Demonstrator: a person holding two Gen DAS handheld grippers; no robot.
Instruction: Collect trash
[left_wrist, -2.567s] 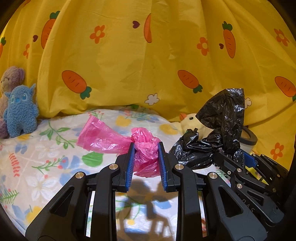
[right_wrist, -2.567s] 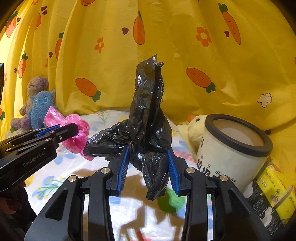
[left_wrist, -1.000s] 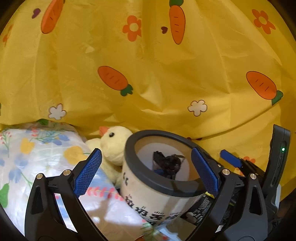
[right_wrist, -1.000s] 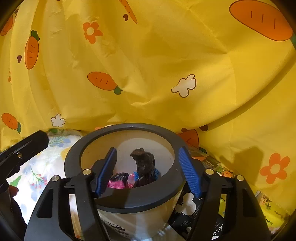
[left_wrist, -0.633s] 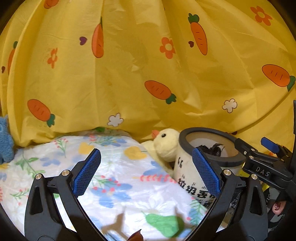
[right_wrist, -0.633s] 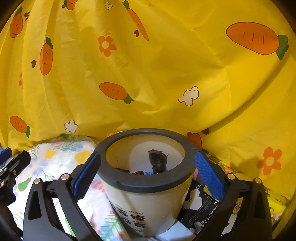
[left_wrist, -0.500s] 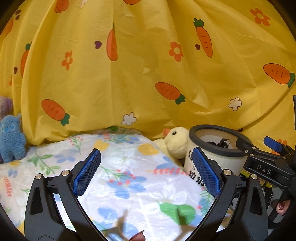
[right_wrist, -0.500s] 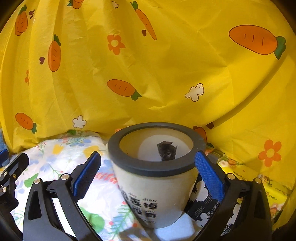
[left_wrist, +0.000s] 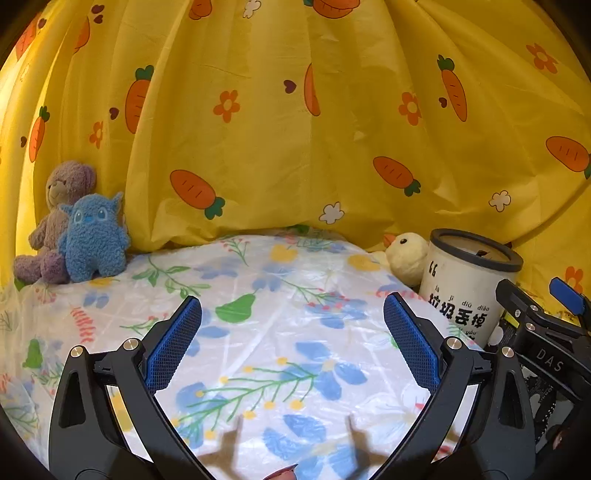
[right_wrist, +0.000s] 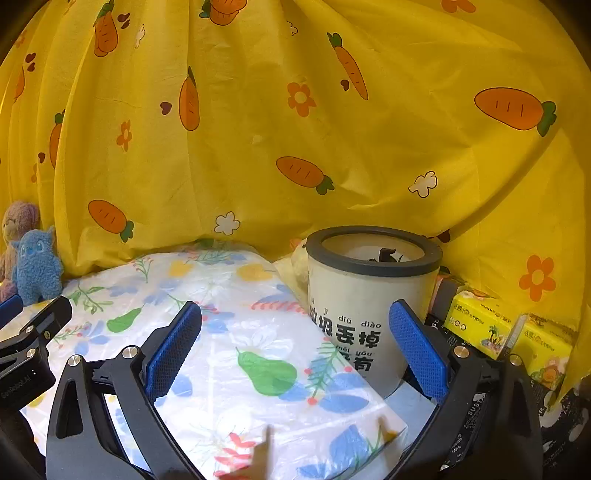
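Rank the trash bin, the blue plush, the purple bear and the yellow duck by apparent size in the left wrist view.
1. trash bin
2. blue plush and purple bear: too close to rank, since the plush hides part of the bear
3. yellow duck, partly hidden behind the bin

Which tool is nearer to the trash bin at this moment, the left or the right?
Right. The right tool hangs open just before the bin, its right finger beside the wall. The left tool is open over the floral sheet, with the bin off to its right.
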